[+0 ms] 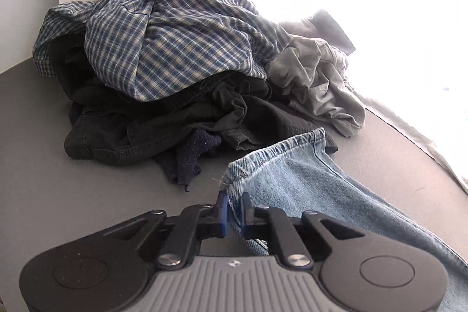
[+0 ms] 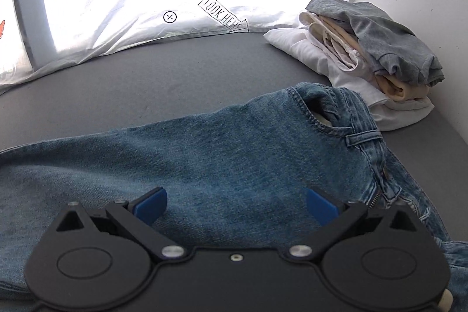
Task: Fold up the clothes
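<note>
The step in hand looked like the first fold of the jeans [image 2: 204,154], which lay spread flat across the grey table [image 2: 146,78]. The left gripper [image 1: 234,212] was pressed together on the hem of one jeans leg [image 1: 275,163], the denim edge pinched between its blue pads just ahead of the camera. The right gripper [image 2: 237,206] stood spread wide over the thigh area, its blue pads [image 2: 152,203] apart with denim showing between them, gripping nothing; whether they touched the cloth could not be told.

The waistband and pocket [image 2: 327,113] lay to the far right of that claw, just beside a folded stack [image 2: 365,54] of white, cream and grey garments against the wall. To the far left of the pinched hem sat the unfolded pile [image 1: 163,54]: a plaid shirt, a red piece on top, dark and grey items beneath.

The next move would likely call for the right claw to take hold near the waistband, so the hem could be carried toward it and the legs doubled over evenly
</note>
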Motion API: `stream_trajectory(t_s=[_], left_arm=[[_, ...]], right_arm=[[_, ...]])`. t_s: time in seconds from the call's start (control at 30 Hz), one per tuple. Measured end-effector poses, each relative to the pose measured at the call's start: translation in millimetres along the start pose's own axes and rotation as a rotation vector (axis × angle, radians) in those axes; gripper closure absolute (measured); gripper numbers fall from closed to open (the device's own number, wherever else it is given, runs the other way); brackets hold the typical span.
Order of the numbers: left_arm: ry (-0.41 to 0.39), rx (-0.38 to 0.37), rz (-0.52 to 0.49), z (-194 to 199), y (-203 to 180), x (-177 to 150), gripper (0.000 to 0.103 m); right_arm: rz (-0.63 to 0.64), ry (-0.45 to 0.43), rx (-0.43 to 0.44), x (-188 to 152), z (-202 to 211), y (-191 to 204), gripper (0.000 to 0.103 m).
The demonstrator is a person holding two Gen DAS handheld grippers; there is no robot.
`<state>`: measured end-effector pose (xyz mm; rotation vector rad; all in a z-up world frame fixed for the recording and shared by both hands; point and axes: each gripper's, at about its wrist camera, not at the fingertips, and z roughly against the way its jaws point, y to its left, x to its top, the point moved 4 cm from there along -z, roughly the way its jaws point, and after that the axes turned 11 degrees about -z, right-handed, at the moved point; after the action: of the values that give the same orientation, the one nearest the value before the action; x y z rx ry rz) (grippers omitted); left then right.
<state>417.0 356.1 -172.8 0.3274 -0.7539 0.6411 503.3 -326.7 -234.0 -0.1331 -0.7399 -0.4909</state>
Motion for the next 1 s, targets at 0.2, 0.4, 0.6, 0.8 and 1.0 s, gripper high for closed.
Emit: stream_trajectory(t_s=[0.2, 0.4, 0.6, 0.8, 1.0], left_arm=[[0.097, 0.082, -0.128, -21.6, -3.0, -10.9, 0.079], [0.003, 0.051, -0.146, -7.1, -4.3, 7.3, 0.054], [-0.033, -0.021, -0.333, -39.9, -43.9, 29.6, 0.047], [0.021, -0.072, -0.41, -101.7, -67.7, 43.9, 0.047], [-0.004, -0.058, -0.417, -132.7, -75.4, 50.5, 0.095]], right_arm=[[-0.005, 0.011, -0.021, 2.3, -7.3, -11.3, 0.0], [-0.017, 0.029, -0.017, 2.8, -14.5, -12.6, 0.0], [0.05, 0.047, -0.015, 1.0, -23.7, 5.0, 0.0], [0.074, 0.065, -0.029, 1.7, -30.5, 17.8, 0.0], [0.109, 0.082, -0.057, -0.2, -33.6, 22.1, 0.0]])
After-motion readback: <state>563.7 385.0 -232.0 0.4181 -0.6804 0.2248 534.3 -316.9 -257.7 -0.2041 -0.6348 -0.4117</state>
